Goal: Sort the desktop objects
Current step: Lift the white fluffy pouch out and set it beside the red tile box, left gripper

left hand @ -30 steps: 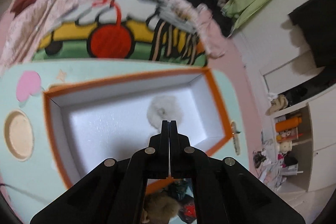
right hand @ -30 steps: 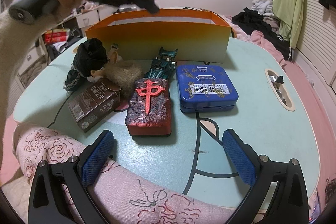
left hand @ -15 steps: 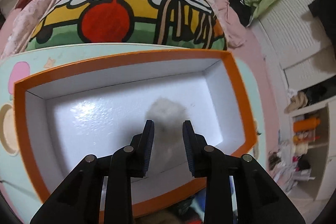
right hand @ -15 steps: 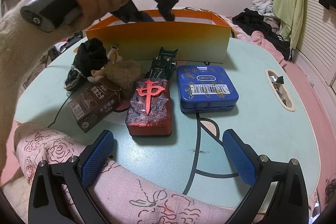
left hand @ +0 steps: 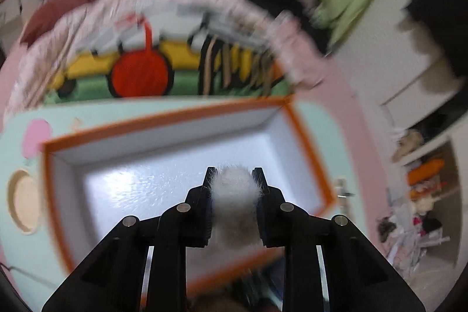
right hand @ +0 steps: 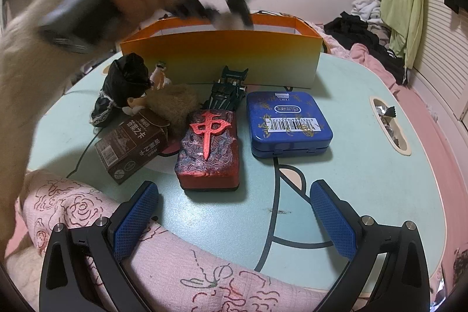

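Note:
My left gripper [left hand: 234, 180] is shut on a white fluffy pom-pom [left hand: 235, 192] and holds it above the open orange box [left hand: 163, 114] with a white inside. In the right wrist view the left gripper [right hand: 231, 16] is blurred over the orange box's [right hand: 219, 57] rim with the pom-pom [right hand: 226, 19] in it. My right gripper [right hand: 234, 212] is open and empty near the table's front edge. In front of the box lie a red mahjong-tile block [right hand: 209, 148], a blue tin [right hand: 288, 125], a brown carton [right hand: 133, 145], a dark toy car [right hand: 228, 91], a brown furry ball [right hand: 175, 104] and a black-clad doll [right hand: 125, 86].
The pale green table [right hand: 351, 165] has a cup hole [right hand: 389, 122] at the right holding wrappers. A pink patterned blanket [right hand: 175, 268] covers the front edge. Clothes [right hand: 365, 34] are piled on the bed at the back right. A cartoon cushion [left hand: 146, 69] lies beyond the box.
My left gripper opened over the box, lowered around the white pom-pom, closed on it and now lifts it. My right gripper has not moved.

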